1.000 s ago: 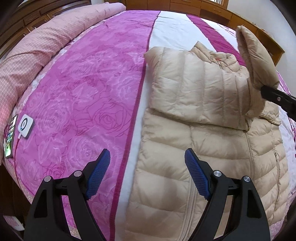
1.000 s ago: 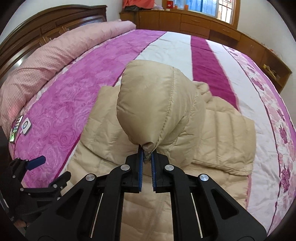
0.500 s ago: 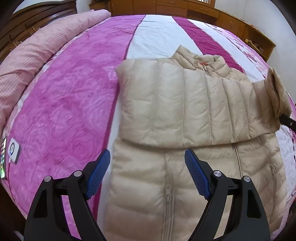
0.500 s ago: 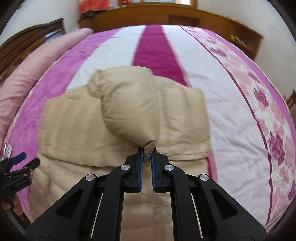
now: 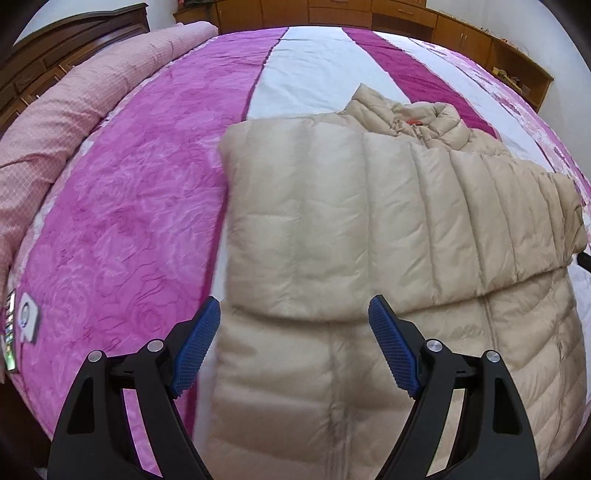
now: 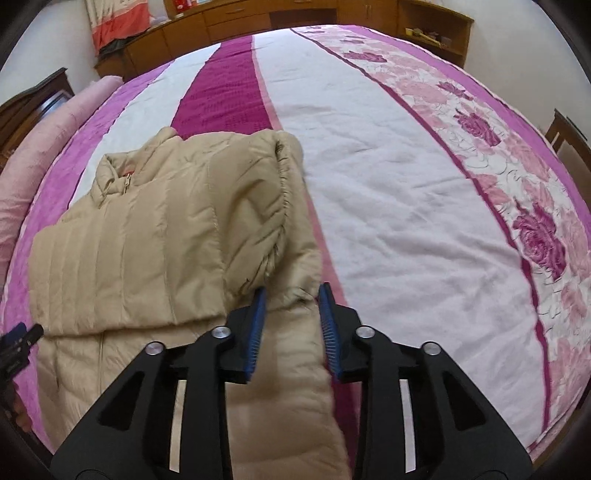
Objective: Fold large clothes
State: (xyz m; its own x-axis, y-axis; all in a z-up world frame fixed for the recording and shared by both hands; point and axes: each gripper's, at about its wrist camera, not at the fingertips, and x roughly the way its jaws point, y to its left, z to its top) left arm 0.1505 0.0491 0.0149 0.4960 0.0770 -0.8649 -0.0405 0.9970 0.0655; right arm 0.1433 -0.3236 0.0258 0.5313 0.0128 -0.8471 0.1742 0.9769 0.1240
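Note:
A beige quilted down jacket (image 5: 369,229) lies front up on the bed, one sleeve folded flat across its chest. My left gripper (image 5: 295,347) is open and empty, hovering above the jacket's left part. My right gripper (image 6: 291,321) is open at the jacket's right edge, its blue pads on either side of the sleeve cuff (image 6: 284,206), which rests on the jacket (image 6: 129,258). The collar with an orange label (image 5: 413,122) points to the far side.
The bed has a magenta, white and floral striped cover (image 6: 424,184). A pink rolled quilt (image 5: 74,122) lies along the left side. A phone and a white device (image 5: 26,317) lie at the bed's left edge. Wooden cabinets (image 6: 295,18) stand behind.
My right gripper carried the sleeve across the chest, lowered it and opened, letting go of the cuff. My left gripper moved right, over the jacket, still open.

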